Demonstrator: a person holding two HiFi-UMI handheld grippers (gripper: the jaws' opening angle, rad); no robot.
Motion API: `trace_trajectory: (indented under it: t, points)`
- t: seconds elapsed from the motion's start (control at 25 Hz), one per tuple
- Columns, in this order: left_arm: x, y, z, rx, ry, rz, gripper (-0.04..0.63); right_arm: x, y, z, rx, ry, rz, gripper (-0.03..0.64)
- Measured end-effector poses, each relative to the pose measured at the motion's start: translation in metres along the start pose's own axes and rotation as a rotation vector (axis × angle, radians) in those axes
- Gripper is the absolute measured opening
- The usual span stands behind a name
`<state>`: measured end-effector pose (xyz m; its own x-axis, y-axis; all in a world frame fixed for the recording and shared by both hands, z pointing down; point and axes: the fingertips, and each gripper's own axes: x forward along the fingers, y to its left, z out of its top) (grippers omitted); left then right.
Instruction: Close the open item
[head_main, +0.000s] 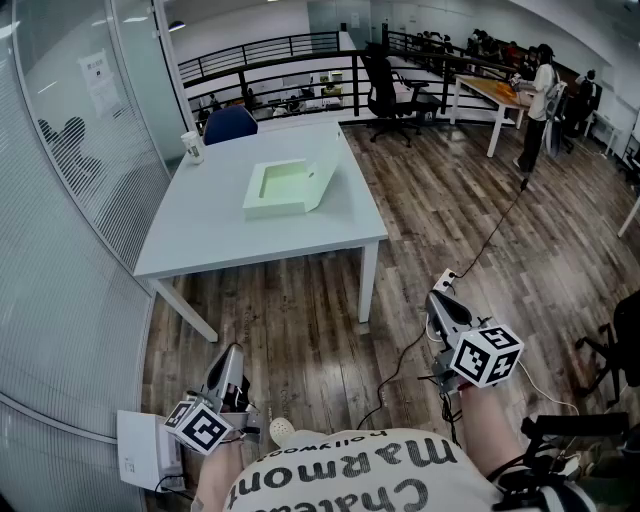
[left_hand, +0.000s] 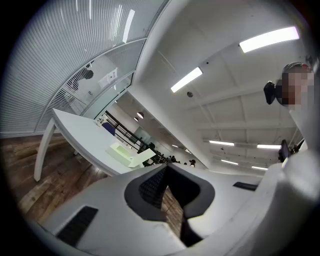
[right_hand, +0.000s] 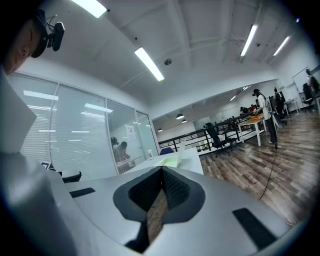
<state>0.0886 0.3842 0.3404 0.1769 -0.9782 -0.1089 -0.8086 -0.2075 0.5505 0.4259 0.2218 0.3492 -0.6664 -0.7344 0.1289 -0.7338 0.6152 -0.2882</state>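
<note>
Nothing is done yet — the pale green cardboard box (head_main: 282, 186) lies open on the white table (head_main: 210, 235), well apart from both grippers. The left gripper (head_main: 233, 351) and right gripper (head_main: 437, 297) hang low, jaws pressed together, empty.

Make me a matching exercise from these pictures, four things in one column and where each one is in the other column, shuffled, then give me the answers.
Things:
1. green box
2. paper cup
3. blue chair
4. black office chair

Places:
A. just behind the far edge of the table
B. on the table's far left corner
C. on the wood floor by the railing, beyond the table's far right corner
D. middle of the table, lid open

Pairs: 1-D, 2-B, 3-A, 4-C
</note>
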Motion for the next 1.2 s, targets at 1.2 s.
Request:
trace_trajectory:
  t: [1.2]
  points:
    - [0.104, 0.079, 0.025, 0.053, -0.002, -0.151, -0.009, 0.099, -0.03, 0.006, 0.131, -0.054, -0.049, 0.0]
